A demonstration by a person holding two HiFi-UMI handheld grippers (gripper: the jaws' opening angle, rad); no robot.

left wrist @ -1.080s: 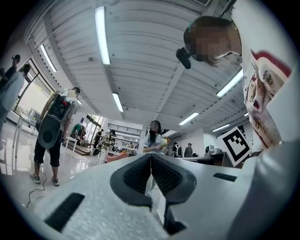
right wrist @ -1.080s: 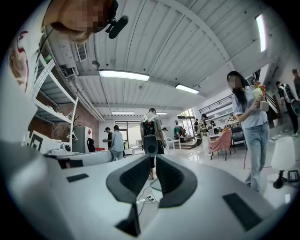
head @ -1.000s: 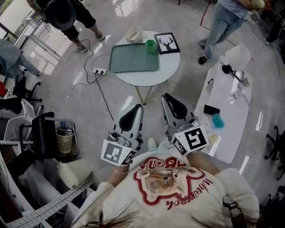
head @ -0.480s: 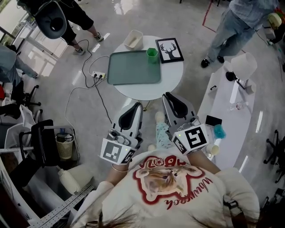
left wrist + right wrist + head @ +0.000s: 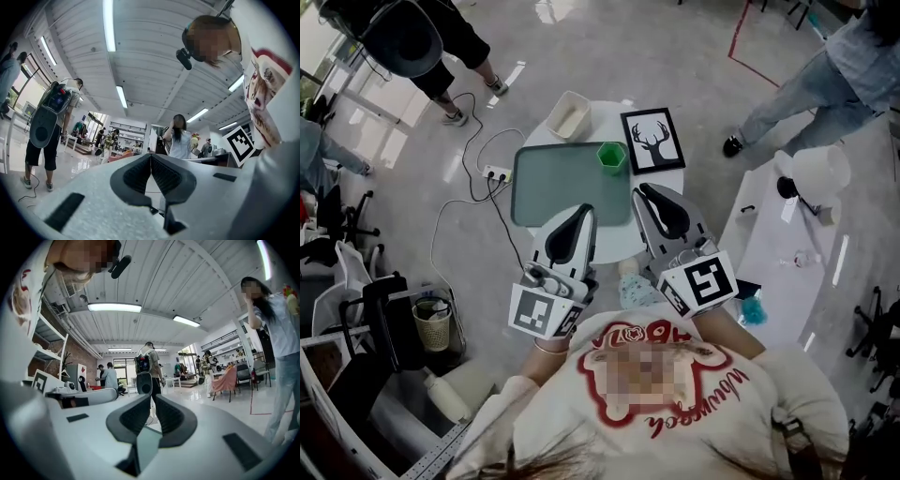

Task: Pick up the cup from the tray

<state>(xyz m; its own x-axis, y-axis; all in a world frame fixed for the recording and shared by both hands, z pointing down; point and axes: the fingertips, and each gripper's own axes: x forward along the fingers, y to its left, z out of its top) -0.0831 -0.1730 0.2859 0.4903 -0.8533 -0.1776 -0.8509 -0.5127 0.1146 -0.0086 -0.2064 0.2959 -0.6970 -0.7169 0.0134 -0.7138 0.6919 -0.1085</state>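
A small green cup (image 5: 611,156) stands at the far right corner of a grey-green tray (image 5: 553,187) on a round white table (image 5: 670,178). Both grippers are held up in front of the person, short of the cup. In the head view the left gripper (image 5: 583,212) overlaps the tray's near edge, and the right gripper (image 5: 641,191) sits just near and right of the cup. Neither touches anything. The left gripper (image 5: 151,156) and the right gripper (image 5: 153,397) both point out into the room with their jaws together and nothing between them. Neither gripper view shows the cup.
A white rectangular box (image 5: 567,114) and a framed deer picture (image 5: 652,141) also lie on the round table. A power strip (image 5: 495,173) with cables is on the floor at left. A long white table (image 5: 778,248) stands at right, with people around the room.
The round table has come nearer and lower in the head view. The gripper tips, which were over the floor, now overlap its near edge. Both jaws stay together.
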